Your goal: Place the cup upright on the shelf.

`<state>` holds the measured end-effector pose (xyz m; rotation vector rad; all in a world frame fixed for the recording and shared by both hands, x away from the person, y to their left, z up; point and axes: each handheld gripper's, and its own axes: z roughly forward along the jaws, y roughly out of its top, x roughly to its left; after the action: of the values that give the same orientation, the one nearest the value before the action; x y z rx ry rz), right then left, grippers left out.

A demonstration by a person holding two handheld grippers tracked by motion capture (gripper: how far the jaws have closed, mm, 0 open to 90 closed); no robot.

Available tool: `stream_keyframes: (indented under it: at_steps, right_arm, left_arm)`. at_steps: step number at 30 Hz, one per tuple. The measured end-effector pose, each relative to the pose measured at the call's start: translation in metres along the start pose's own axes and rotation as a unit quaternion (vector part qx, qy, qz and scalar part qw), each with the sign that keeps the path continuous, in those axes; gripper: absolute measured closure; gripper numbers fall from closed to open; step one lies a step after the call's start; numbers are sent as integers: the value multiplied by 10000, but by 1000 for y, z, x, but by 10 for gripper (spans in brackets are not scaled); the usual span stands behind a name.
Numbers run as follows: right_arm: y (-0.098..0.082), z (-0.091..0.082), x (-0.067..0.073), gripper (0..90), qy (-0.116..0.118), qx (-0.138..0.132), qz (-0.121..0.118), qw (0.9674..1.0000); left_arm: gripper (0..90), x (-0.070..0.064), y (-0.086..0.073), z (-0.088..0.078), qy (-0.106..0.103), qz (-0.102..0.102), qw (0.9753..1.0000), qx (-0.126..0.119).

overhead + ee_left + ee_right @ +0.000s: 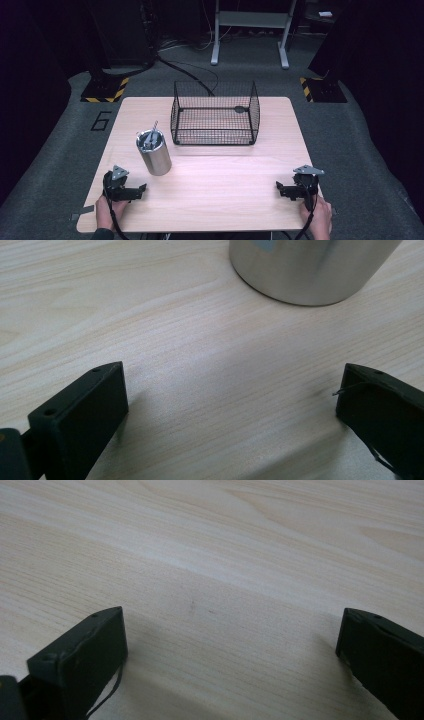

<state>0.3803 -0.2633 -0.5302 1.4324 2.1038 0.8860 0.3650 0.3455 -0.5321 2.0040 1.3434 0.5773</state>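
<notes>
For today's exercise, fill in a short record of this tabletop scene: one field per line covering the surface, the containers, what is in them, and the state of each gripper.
Surface: light wooden table
Metal cup: upright, left of centre, with metal utensils standing in it
Wire basket: black mesh, at the far middle of the table, apart from the cup; a small dark item on its floor, too small to identify
Left gripper: open, resting near the table's front left, just before the cup
Right gripper: open, resting at the front right, nothing between its fingers
</notes>
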Motion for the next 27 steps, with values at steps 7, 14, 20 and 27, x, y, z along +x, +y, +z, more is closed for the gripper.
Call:
stream_keyframes:
  at_steps: [7,14,20,27]
  right_arm:
    - [0,0,0,0,1,2,6,10000]
    - [0,0,0,0,1,2,5,10000]
    - [0,0,0,0,3,8,10,10000]
    - [1,1,0,0,11,-14,-23,10000]
  left_arm:
    - [0,1,0,0,11,50,10000,-10]
    - [1,-3,0,0,166,-144,9998,-35]
    - [0,-2,0,1,140,-125,9998,-39]
    - [0,-2,0,1,149,-137,9998,-44]
